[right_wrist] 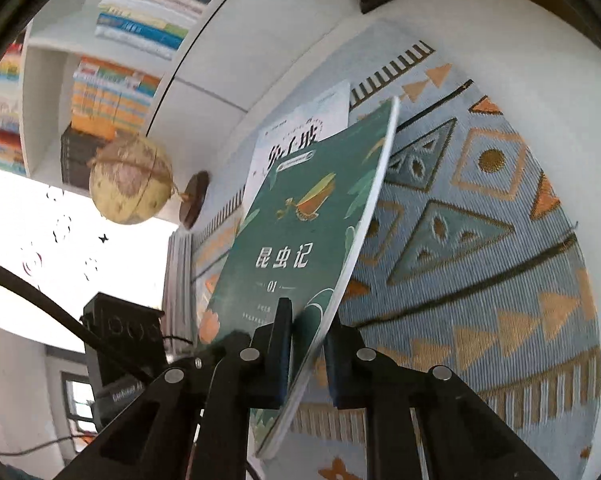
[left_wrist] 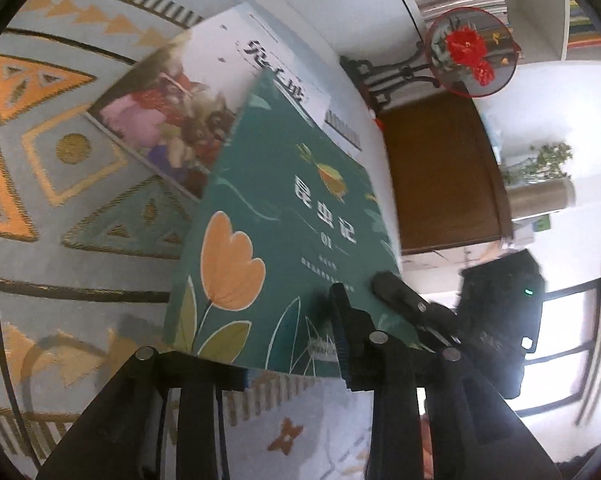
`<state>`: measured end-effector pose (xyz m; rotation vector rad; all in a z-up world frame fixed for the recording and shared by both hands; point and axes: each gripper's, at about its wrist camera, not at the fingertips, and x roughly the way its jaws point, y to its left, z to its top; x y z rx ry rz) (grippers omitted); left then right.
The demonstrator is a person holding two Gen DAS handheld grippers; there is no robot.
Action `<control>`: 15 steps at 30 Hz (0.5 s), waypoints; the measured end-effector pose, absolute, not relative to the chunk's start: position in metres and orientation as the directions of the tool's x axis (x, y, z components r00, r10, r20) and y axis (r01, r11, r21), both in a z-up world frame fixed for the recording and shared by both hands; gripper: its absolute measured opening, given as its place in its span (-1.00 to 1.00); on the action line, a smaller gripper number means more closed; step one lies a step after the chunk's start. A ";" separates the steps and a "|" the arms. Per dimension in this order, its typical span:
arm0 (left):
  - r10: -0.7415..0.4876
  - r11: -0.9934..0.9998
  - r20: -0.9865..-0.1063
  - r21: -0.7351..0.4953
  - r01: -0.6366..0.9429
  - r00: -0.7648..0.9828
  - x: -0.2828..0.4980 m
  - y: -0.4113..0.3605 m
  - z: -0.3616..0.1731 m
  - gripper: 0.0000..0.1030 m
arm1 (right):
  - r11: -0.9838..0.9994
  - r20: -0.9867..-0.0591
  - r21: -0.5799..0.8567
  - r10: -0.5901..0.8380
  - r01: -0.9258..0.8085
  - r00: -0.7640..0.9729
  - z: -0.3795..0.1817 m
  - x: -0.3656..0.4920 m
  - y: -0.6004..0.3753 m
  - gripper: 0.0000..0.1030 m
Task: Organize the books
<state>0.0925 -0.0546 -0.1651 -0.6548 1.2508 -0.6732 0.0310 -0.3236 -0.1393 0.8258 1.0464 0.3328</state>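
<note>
Your right gripper pinches green book by bottom edge, jaws tight on both covers, so book lifts tilted off patterned rug. Your left gripper wide; one finger touches cover, likely steadying it. Green cover reads 昆虫记 01. White book flat on rug underneath; title half hidden. Bookshelf behind, likely book's home.

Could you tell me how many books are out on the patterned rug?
2: the green book lifted in the right tool, and the white book flat on the rug beneath it. Others may be hidden.
</note>
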 end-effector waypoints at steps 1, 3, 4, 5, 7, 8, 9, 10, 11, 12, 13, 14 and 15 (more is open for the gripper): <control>-0.739 0.671 -0.646 -0.730 0.129 0.193 0.090 -0.060 -0.162 -0.47 | 0.683 -0.646 0.719 0.592 0.125 0.481 -0.138 0.029 -0.320 -0.73; -0.670 0.742 -0.706 -0.627 0.238 0.230 0.081 -0.074 -0.150 -0.46 | 0.728 -0.681 0.676 0.559 0.113 0.474 -0.135 0.030 -0.314 -0.73; -0.645 0.761 -0.725 -0.584 0.281 0.241 0.076 -0.081 -0.145 -0.45 | 0.749 -0.695 0.655 0.543 0.102 0.471 -0.132 0.028 -0.311 -0.73; -0.621 0.776 -0.743 -0.539 0.328 0.249 0.069 -0.089 -0.140 -0.45 | 0.772 -0.710 0.629 0.524 0.091 0.471 -0.128 0.027 -0.308 -0.73; -0.601 0.785 -0.755 -0.496 0.371 0.263 0.056 -0.097 -0.133 -0.45 | 0.803 -0.725 0.592 0.493 0.070 0.480 -0.121 0.022 -0.305 -0.73; -0.590 0.790 -0.759 -0.474 0.389 0.274 0.050 -0.099 -0.130 -0.45 | 0.816 -0.731 0.575 0.481 0.058 0.484 -0.118 0.020 -0.304 -0.73; -0.580 0.795 -0.763 -0.452 0.405 0.286 0.045 -0.101 -0.127 -0.45 | 0.829 -0.736 0.557 0.469 0.042 0.488 -0.114 0.016 -0.303 -0.73; -0.566 0.800 -0.768 -0.424 0.425 0.299 0.038 -0.104 -0.121 -0.45 | 0.843 -0.740 0.538 0.459 0.023 0.491 -0.110 0.011 -0.300 -0.72; -0.554 0.803 -0.772 -0.399 0.442 0.311 0.029 -0.105 -0.117 -0.45 | 0.855 -0.744 0.518 0.449 0.003 0.494 -0.106 0.006 -0.298 -0.71; -0.544 0.807 -0.775 -0.379 0.452 0.322 0.020 -0.106 -0.111 -0.44 | 0.862 -0.745 0.507 0.446 -0.013 0.496 -0.103 0.000 -0.296 -0.70; -0.539 0.811 -0.775 -0.372 0.452 0.330 0.011 -0.106 -0.106 -0.44 | 0.867 -0.743 0.497 0.445 -0.032 0.500 -0.100 -0.006 -0.295 -0.69; -0.536 0.815 -0.774 -0.369 0.447 0.337 0.003 -0.105 -0.103 -0.44 | 0.869 -0.740 0.491 0.449 -0.053 0.501 -0.097 -0.014 -0.293 -0.69; -0.533 0.819 -0.772 -0.367 0.440 0.347 -0.007 -0.103 -0.099 -0.44 | 0.868 -0.737 0.491 0.455 -0.066 0.500 -0.095 -0.019 -0.293 -0.69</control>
